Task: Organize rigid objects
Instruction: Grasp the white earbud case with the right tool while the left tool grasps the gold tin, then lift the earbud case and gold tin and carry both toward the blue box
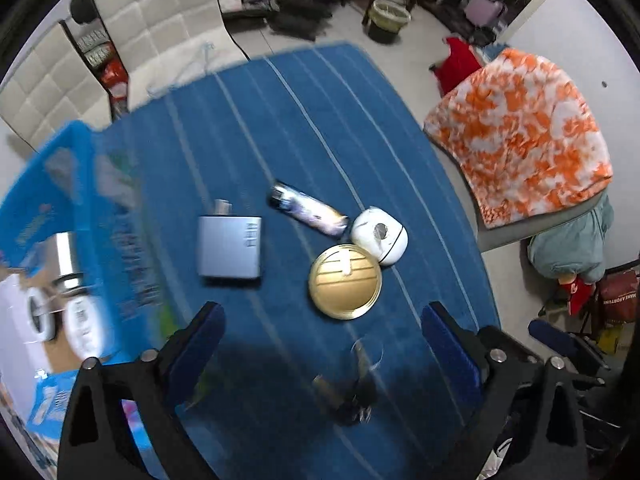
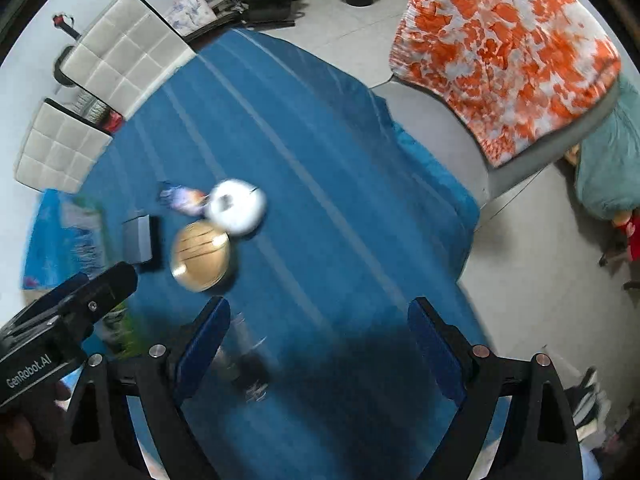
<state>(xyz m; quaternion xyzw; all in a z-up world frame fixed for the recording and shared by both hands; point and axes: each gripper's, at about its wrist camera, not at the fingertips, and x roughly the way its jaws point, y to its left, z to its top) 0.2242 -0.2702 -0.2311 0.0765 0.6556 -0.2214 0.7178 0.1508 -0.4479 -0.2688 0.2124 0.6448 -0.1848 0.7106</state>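
Note:
On the blue striped tablecloth (image 1: 280, 120) lie a grey rectangular box (image 1: 230, 246), a patterned lighter (image 1: 306, 208), a white round case (image 1: 380, 234), a gold round lid (image 1: 345, 281) and a blurred bunch of keys (image 1: 354, 384). My left gripper (image 1: 322, 340) is open and empty above the keys. My right gripper (image 2: 320, 336) is open and empty over the cloth, right of the keys (image 2: 250, 368). The lid (image 2: 200, 256), white case (image 2: 238, 208), lighter (image 2: 182, 198) and grey box (image 2: 138, 244) show blurred in the right wrist view.
A blue basket (image 1: 60, 208) with a silver cylinder (image 1: 66, 258) and white items stands at the left. White padded chairs (image 1: 160, 28) stand beyond the table. An orange-white cloth covers a seat (image 1: 520, 132) at the right. The left gripper's body (image 2: 60, 320) shows in the right wrist view.

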